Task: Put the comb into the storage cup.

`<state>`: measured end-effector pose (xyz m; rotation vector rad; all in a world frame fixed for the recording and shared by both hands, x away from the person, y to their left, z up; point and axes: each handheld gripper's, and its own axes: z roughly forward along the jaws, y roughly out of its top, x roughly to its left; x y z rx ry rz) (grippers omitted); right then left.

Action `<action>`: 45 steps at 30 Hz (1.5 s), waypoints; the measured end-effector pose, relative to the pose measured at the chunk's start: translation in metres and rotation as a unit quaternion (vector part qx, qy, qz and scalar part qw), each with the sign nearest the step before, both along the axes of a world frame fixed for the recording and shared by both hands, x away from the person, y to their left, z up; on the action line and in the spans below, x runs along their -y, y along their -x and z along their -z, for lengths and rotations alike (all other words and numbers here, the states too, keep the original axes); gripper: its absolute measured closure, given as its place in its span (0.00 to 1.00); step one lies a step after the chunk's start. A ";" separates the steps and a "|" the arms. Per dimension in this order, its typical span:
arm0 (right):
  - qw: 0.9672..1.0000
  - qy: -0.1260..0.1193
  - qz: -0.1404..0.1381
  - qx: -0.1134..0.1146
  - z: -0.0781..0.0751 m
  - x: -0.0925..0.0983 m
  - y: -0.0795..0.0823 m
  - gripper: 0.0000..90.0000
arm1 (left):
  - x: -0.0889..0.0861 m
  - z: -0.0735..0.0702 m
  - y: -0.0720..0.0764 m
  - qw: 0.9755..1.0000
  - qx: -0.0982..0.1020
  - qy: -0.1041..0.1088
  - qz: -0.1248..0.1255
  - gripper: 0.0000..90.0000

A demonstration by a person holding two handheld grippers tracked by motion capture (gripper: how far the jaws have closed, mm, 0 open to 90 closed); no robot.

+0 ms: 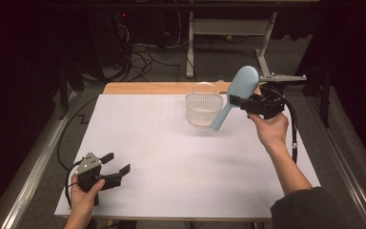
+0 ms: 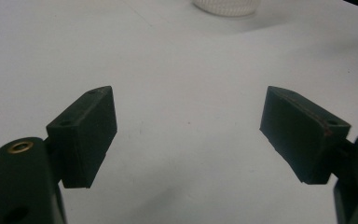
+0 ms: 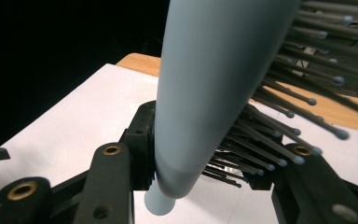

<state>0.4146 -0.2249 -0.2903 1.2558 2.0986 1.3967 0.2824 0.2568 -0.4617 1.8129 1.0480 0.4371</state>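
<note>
The blue brush (image 1: 236,94) hangs tilted above the table (image 1: 171,157), handle end down just beside the basket (image 1: 203,109), head up at the far right. The right gripper (image 1: 236,101) clamps it at the neck, bristles against 1 jaw. The left gripper (image 1: 116,164) rests at the near left, jaws wide apart, holding nothing.

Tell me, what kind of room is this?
Probably a lab or workshop for recording handling tasks: a white-topped table, tangled cables on the floor behind it, and a person holding a hairbrush in the right gripper.
</note>
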 end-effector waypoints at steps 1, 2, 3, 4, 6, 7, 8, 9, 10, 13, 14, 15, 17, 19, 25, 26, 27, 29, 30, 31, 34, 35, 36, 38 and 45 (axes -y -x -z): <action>1.000 0.000 0.001 0.001 -0.002 -0.002 -0.003 0.62 | 0.000 0.000 0.000 1.000 -0.001 -0.001 0.000 0.22; 1.000 -0.001 0.003 0.001 -0.002 -0.002 -0.004 0.62 | 0.000 0.000 0.000 1.000 -0.001 -0.001 0.000 0.22; 1.000 -0.001 0.003 0.001 -0.003 -0.003 -0.005 0.62 | 0.000 0.000 0.000 1.000 -0.001 -0.001 0.000 0.22; 1.000 -0.002 0.005 0.003 -0.004 -0.003 -0.007 0.62 | 0.000 0.000 0.000 1.000 -0.001 -0.001 0.001 0.22; 1.000 -0.003 0.006 0.003 -0.004 -0.004 -0.008 0.62 | 0.001 0.000 0.000 1.000 -0.002 -0.002 0.001 0.22; 1.000 -0.003 0.009 0.004 -0.006 -0.005 -0.011 0.62 | 0.001 0.000 0.000 1.000 -0.002 -0.002 0.001 0.22; 1.000 -0.003 0.009 0.004 -0.006 -0.005 -0.011 0.62 | 0.001 0.000 0.000 1.000 -0.002 -0.002 0.001 0.22; 1.000 -0.002 0.012 0.005 -0.007 -0.006 -0.014 0.62 | 0.001 0.000 0.000 1.000 -0.001 -0.002 0.001 0.22; 1.000 -0.002 0.013 0.005 -0.008 -0.007 -0.016 0.62 | 0.001 0.000 0.000 1.000 -0.001 -0.002 0.001 0.22; 1.000 0.000 0.017 0.004 -0.009 -0.009 -0.021 0.62 | 0.001 0.000 0.000 1.000 -0.001 -0.003 0.001 0.22; 1.000 0.001 0.018 0.005 -0.009 -0.010 -0.023 0.62 | 0.001 0.000 0.000 1.000 -0.002 -0.002 0.001 0.22; 1.000 0.003 0.021 0.004 -0.009 -0.012 -0.024 0.62 | 0.001 0.000 0.000 1.000 -0.001 -0.002 0.002 0.22; 1.000 0.005 0.023 0.004 -0.009 -0.014 -0.027 0.62 | 0.001 0.001 0.000 1.000 -0.002 -0.002 0.001 0.22; 1.000 0.006 0.024 0.005 -0.009 -0.016 -0.029 0.62 | 0.001 0.001 0.000 1.000 -0.002 -0.004 0.001 0.22; 0.999 0.011 0.034 0.004 -0.006 -0.022 -0.038 0.62 | 0.001 0.001 0.000 1.000 0.000 -0.004 0.004 0.22; 0.999 0.011 0.037 0.003 -0.004 -0.024 -0.041 0.62 | 0.001 0.001 -0.001 1.000 0.000 -0.004 0.004 0.22; 0.999 0.011 0.039 0.003 -0.004 -0.025 -0.043 0.62 | 0.001 0.001 0.000 1.000 0.000 -0.004 0.004 0.22; 0.999 0.011 0.039 0.001 -0.004 -0.025 -0.045 0.62 | 0.001 0.001 0.000 1.000 0.000 -0.004 0.004 0.22; 0.999 0.010 0.042 0.002 -0.003 -0.027 -0.048 0.62 | 0.001 0.001 0.000 1.000 0.000 -0.004 0.004 0.22; 0.999 0.010 0.042 0.002 -0.003 -0.027 -0.048 0.62 | 0.001 0.001 -0.001 1.000 0.000 -0.004 0.004 0.22; 0.999 0.009 0.046 0.000 -0.003 -0.031 -0.054 0.62 | 0.001 0.001 -0.001 1.000 -0.001 -0.005 0.004 0.22; 0.999 0.010 0.048 0.001 -0.003 -0.032 -0.055 0.62 | 0.001 0.001 -0.001 1.000 -0.001 -0.005 0.006 0.22; 0.999 0.010 0.048 0.001 -0.003 -0.033 -0.057 0.62 | 0.001 0.001 -0.001 1.000 -0.001 -0.005 0.006 0.22; 0.999 0.010 0.050 0.001 -0.003 -0.034 -0.058 0.62 | 0.001 0.001 -0.001 1.000 -0.001 -0.005 0.007 0.22; 0.998 0.012 0.053 0.003 0.001 -0.040 -0.069 0.61 | 0.003 0.001 -0.001 1.000 -0.002 -0.008 0.011 0.22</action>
